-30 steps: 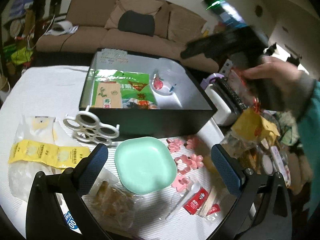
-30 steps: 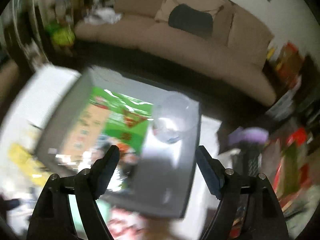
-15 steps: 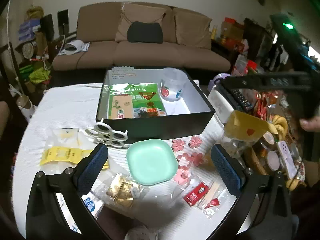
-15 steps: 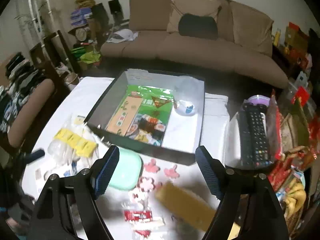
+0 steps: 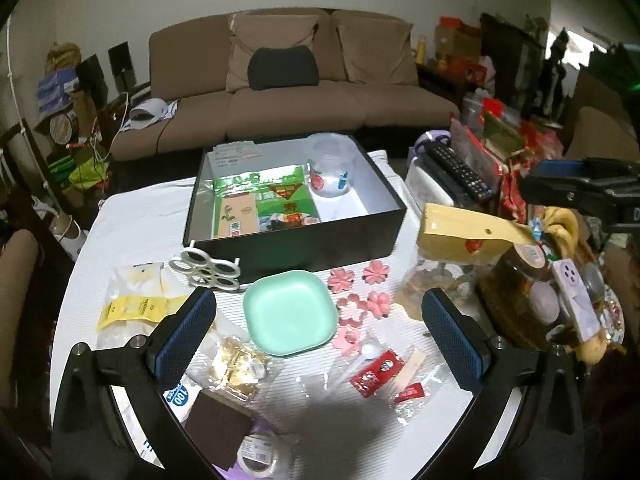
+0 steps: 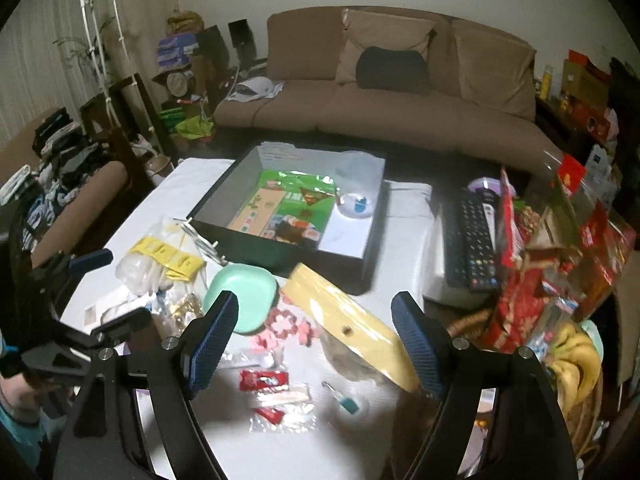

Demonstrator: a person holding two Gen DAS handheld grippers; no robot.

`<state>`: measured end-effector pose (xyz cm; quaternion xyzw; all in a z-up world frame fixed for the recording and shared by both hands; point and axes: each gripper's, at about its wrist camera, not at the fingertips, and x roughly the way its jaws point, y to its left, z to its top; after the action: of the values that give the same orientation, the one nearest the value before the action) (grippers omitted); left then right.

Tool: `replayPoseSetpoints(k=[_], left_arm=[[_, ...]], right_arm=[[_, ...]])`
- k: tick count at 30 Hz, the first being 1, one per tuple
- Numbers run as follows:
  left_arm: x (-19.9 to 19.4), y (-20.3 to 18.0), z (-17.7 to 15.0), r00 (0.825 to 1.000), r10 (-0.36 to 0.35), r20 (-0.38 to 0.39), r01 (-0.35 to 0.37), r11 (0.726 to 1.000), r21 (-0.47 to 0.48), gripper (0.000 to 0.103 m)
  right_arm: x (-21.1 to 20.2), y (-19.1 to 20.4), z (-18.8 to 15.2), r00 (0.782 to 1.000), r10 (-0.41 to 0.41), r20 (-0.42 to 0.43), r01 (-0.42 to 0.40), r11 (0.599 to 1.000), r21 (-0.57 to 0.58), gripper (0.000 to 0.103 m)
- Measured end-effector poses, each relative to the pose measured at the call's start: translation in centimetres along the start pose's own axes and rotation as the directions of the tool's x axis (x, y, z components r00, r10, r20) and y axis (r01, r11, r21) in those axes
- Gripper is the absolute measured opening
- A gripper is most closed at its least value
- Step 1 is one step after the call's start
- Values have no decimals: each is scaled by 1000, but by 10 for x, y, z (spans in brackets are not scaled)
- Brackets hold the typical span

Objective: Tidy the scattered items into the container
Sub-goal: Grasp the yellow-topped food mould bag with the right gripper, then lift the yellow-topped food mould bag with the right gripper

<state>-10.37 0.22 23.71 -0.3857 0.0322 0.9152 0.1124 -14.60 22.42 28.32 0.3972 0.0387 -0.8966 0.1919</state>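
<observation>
brown sofa (image 5: 296,92) against a pale wall (image 5: 80,8).

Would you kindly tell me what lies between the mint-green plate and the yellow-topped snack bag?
The cluster of pink flower-shaped pieces lies between the plate and the bag, clearest in the left wrist view.

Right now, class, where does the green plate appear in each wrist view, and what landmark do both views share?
Left wrist: green plate sits centre, between the fingers, in front of the black box.
Right wrist: plate lies left of centre, above the left finger.
Shared landmark: the black box.
</observation>
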Motion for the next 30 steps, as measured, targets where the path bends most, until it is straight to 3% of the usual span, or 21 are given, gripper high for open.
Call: replayPoseSetpoints(k=[3, 6, 9, 13, 17, 24, 26, 28, 30], left_arm=[[3, -10, 1, 995, -99, 16, 98, 995, 30, 103], [10, -17, -1, 975, -219, 42, 212, 969, 125, 103], [27, -28, -4, 970, -244, 13, 237, 950, 202, 103], [60, -46, 0, 956, -291, -42, 292, 928, 230, 103], [89, -61, 8, 939, -341, -48, 342, 911, 231, 101], [128, -72, 14, 930, -364, -53, 365, 893, 264, 99], [135, -75, 13, 923, -381, -54, 381, 883, 273, 99], [141, -78, 13, 912, -406, -63, 407, 872, 273, 99], [148, -83, 14, 897, -436, -79, 440, 859, 263, 97]], right_arm=[[-11, -20, -16, 1000, 7, 17, -7, 1000, 16, 82], [-19, -42, -31, 999, 15, 38, -16, 999, 29, 82], [-23, -65, -48, 998, 32, 54, -35, 998, 48, 83], [-5, -89, -67, 996, 82, 46, -86, 992, 96, 83], [20, -92, -78, 991, 127, 47, -130, 988, 78, 83], [72, -94, -86, 984, 175, 18, -176, 982, 67, 82], [83, -95, -85, 981, 195, 18, -196, 978, 73, 69], [94, -93, -83, 975, 220, 9, -220, 972, 76, 42], [99, -91, -83, 972, 233, 16, -233, 970, 74, 37]])
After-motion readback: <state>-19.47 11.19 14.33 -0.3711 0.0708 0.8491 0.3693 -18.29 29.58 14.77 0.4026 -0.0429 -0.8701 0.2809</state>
